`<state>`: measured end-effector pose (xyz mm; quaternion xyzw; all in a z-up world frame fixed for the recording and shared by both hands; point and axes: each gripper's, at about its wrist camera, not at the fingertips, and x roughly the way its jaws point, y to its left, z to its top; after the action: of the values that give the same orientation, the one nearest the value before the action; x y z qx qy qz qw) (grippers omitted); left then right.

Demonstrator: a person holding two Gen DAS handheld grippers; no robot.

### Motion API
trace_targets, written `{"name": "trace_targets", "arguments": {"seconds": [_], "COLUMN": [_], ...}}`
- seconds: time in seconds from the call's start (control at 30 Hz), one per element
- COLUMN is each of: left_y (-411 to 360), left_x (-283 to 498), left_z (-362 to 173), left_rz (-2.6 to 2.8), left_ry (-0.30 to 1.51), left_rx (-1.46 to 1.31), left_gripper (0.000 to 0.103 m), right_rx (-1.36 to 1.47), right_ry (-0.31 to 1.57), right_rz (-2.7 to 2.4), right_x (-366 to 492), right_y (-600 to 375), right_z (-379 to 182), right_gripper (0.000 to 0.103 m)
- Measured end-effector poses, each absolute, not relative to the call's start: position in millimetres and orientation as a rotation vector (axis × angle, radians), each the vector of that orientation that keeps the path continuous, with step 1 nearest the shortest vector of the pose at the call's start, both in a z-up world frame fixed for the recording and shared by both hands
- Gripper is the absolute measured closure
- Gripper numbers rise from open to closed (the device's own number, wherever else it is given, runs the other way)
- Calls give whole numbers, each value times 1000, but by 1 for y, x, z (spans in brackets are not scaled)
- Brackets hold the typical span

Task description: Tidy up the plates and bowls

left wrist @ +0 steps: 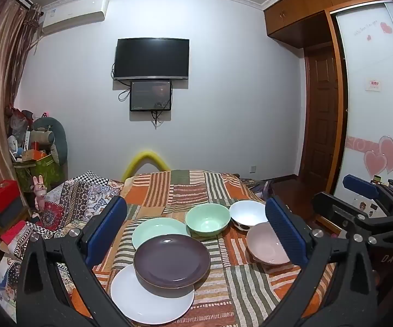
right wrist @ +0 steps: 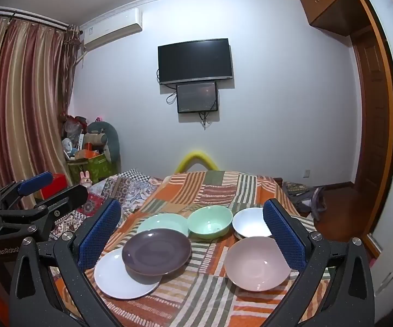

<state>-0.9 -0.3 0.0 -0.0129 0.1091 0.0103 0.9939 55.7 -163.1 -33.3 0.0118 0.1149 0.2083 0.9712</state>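
1. Both tools idle. Left hand-held gripper (left wrist: 196, 231) spread wide, nothing between its pads; right hand-held gripper (right wrist: 192, 231) likewise released and empty. Both hover short of the dishes, tilted slightly down.
2. Layout, left wrist view: the dishes sit on a patchwork cloth (left wrist: 196, 185) over what I take to be a tabletop, though it could be a bed; the cover hides it. Lower centre: purple plate (left wrist: 171, 259) lies tilted across the white plate (left wrist: 152, 297), its far rim on the green plate (left wrist: 159, 230).
3. Bowls in the right half of the frame: green bowl (left wrist: 207, 219) centre, white bowl (left wrist: 246, 212) beyond it to the right, pink bowl (left wrist: 267, 242) nearest, partly behind my right pad.
4. Step in hand, my judgement: nothing sorted yet. Start with the purple plate, since it is the top one and rides unevenly.
5. Method: pinch its raised near rim, lift clear before moving sideways, so the white plate is not dragged.
6. Edges: the white plate is close to the near edge of the cloth; the pink bowl sits toward the right edge.
7. Open room: bare cloth beyond the dishes, upper centre, and a strip between plates and the pink bowl.
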Motion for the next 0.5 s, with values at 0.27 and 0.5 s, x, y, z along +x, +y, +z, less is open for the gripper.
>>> {"name": "trace_targets", "arguments": {"seconds": [0.27,0.5], "left_y": [-4,-1], "left_x": [1,0], "left_z": [1,3], "left_rz": [5,1], "left_ry": [226,223], "left_rx": [-25,-24], "left_gripper": [0,0], "right_rx": [22,27], "right_ry": [232,231], "right_rz": [415,417], "right_x": [57,60], "right_y": [-165,-167], "right_z": [-34,-34], "right_gripper": [0,0]}}
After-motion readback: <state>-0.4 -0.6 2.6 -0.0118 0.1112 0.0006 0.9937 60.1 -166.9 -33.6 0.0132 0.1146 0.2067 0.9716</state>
